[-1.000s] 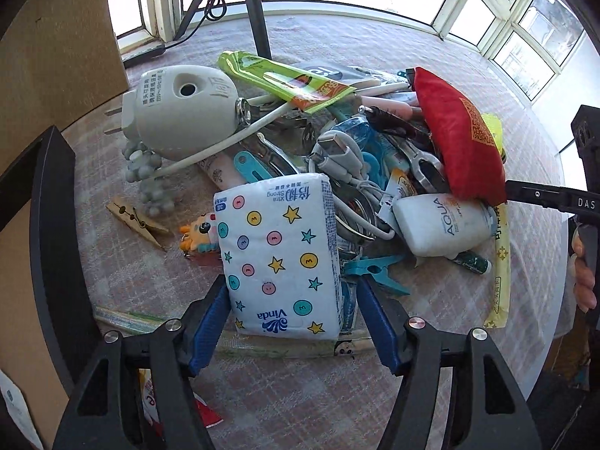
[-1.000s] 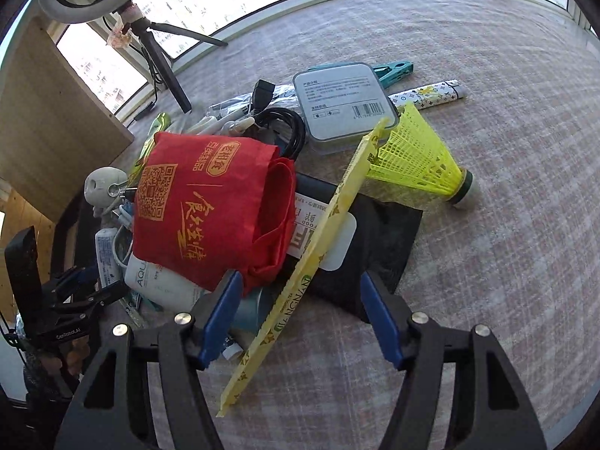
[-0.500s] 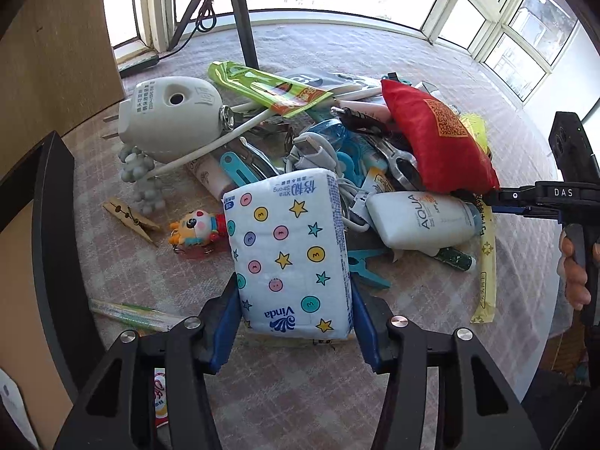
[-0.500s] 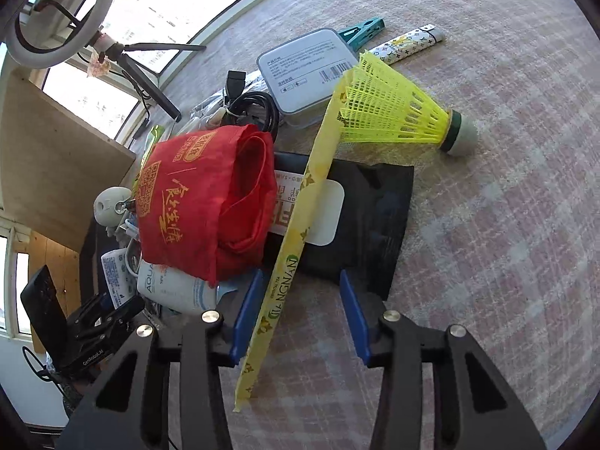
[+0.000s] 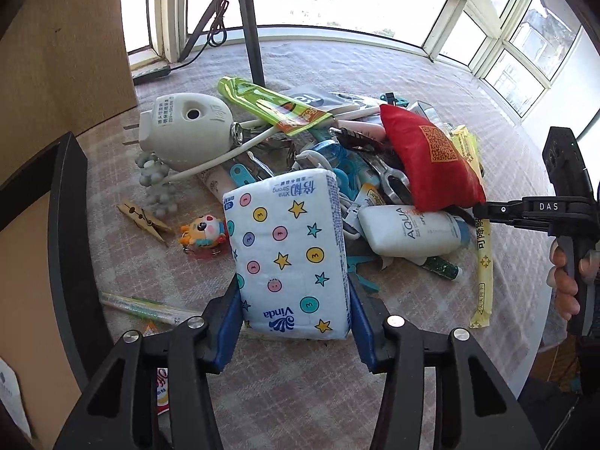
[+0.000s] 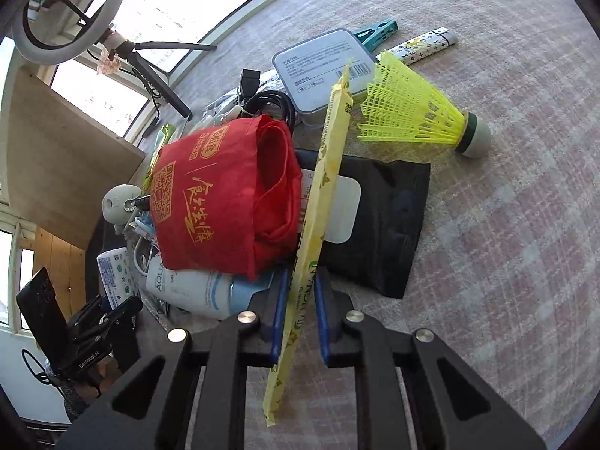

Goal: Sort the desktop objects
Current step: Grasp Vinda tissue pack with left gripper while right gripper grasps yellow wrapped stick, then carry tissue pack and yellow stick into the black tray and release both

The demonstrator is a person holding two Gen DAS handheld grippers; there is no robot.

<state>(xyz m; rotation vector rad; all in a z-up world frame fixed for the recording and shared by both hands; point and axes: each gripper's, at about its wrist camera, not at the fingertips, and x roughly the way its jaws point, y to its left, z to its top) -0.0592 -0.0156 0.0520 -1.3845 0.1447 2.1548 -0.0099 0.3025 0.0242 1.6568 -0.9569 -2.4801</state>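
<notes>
Gripping is the step we judge to be in hand on both sides: each claw has closed on one item at the near edge of the pile. Our left claw (image 5: 296, 318) stands partly closed, its blue pads pressed against both long sides of the tissue pack (image 5: 288, 255), whose near end sits between them. Our right claw (image 6: 300, 315) is drawn nearly shut around the yellow sachet strip (image 6: 318, 202); whether both pads actually press it we cannot tell.

The next move calls for lifting each item clear without dragging its neighbours. Just beyond the right claw, the strip runs across the black pouch (image 6: 390, 225) beside the red bag (image 6: 225, 195) and reaches the yellow shuttlecock (image 6: 408, 112). Right of the tissue pack lies the white lotion bottle (image 5: 408, 230); farther left on the surface (image 5: 375, 67) rests the grey plug adapter (image 5: 187, 127).
</notes>
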